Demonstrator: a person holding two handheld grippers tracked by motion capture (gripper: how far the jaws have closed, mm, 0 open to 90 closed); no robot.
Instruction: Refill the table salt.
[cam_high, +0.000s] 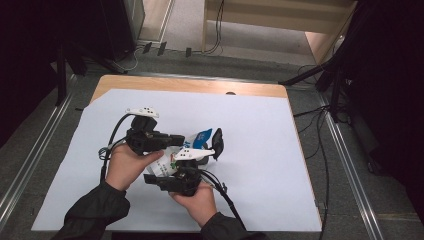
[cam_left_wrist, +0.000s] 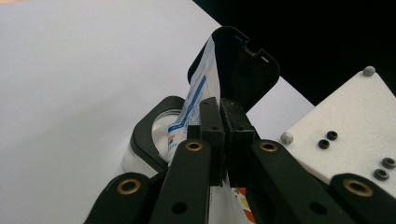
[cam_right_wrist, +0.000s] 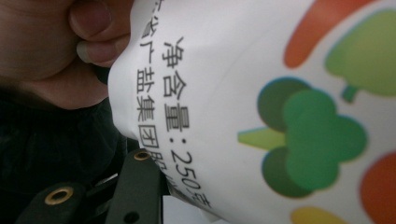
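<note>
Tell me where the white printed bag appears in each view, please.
High view: white printed bag near the centre.
Left gripper view: the bag in the centre, its edge rising from the shut jaws.
Right gripper view: the bag across centre and right.
Shared landmark: black lid, beside the bag in the high and left gripper views.

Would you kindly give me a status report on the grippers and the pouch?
Left gripper shut on white printed pouch. Right gripper against the pouch's lower part, grip unclear. Black-lidded clear container just beyond.

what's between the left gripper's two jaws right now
In the left gripper view, the left gripper is shut on the thin edge of a white printed pouch. Nothing else sits between the jaws; a black flip-lid container stands just beyond.
</note>
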